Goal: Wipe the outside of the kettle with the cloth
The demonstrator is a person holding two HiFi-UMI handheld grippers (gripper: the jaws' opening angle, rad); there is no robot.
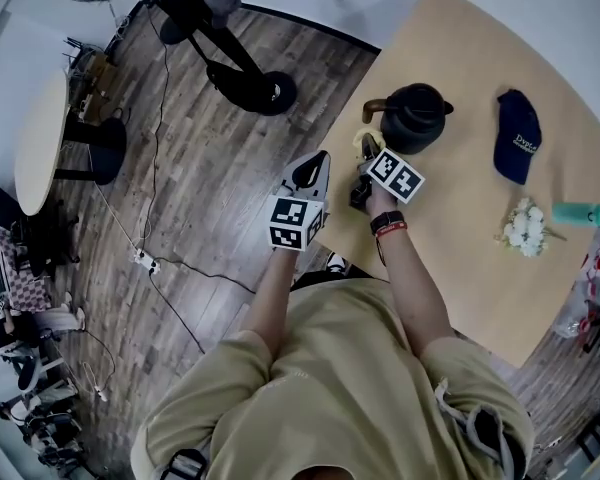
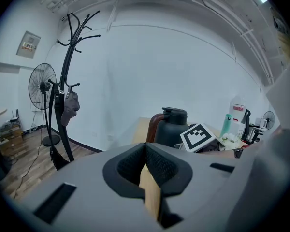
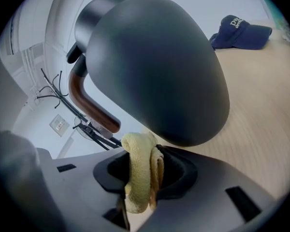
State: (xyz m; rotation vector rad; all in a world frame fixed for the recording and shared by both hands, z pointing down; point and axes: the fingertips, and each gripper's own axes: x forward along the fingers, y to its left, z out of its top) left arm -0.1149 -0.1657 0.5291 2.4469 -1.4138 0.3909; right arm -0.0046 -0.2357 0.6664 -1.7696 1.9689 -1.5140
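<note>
Right claw (image 3: 147,173) clenches the yellow cloth (image 3: 135,178) just below the kettle (image 3: 154,66) — the grip shows only in its own view; left claw (image 2: 145,158) pressed closed, empty — tan table (image 1: 460,218), wood floor (image 1: 230,168).

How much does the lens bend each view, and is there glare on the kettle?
Head view: mild bending, floor planks curve. Left gripper view: strong fisheye, black corners. Right gripper view: kettle bulges; only soft sheen, no hard glare.
</note>
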